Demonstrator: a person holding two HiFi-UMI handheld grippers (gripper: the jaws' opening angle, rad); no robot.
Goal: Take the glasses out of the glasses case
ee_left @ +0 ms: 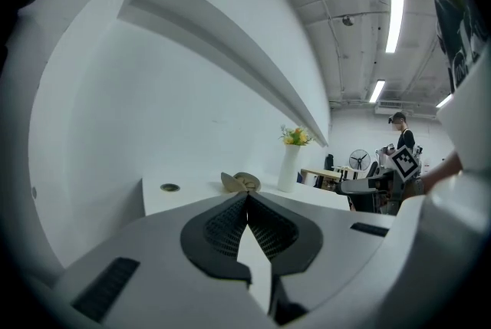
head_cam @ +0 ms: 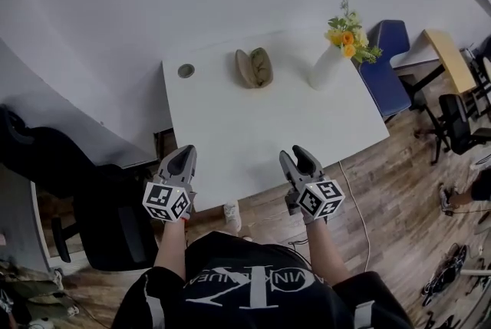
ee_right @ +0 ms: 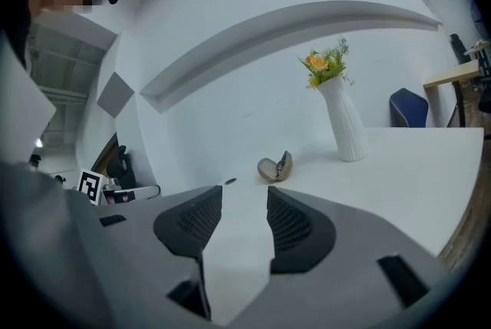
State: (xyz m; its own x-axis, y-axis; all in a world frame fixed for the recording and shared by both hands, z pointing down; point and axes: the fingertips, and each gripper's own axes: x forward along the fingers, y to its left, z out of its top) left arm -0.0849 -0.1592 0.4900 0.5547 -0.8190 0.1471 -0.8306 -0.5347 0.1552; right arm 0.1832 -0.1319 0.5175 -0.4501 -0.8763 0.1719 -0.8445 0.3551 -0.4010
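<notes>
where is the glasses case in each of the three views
Head view: the glasses case lies open at the far middle of the table, left of the vase.
Left gripper view: the glasses case is small, at centre, just above the jaw tips.
Right gripper view: the glasses case is at centre, beyond the jaws.
Shared landmark: the vase, always to its right.

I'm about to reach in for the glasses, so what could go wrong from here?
1. The tall white ribbed vase of yellow flowers stands just right of the open beige clamshell glasses case; the right gripper could tip it while reaching in.
2. The case lies loose on the white table; pulling with one gripper may drag it along.
3. The left gripper has its fingers shut, so it must open before steadying anything.
</notes>
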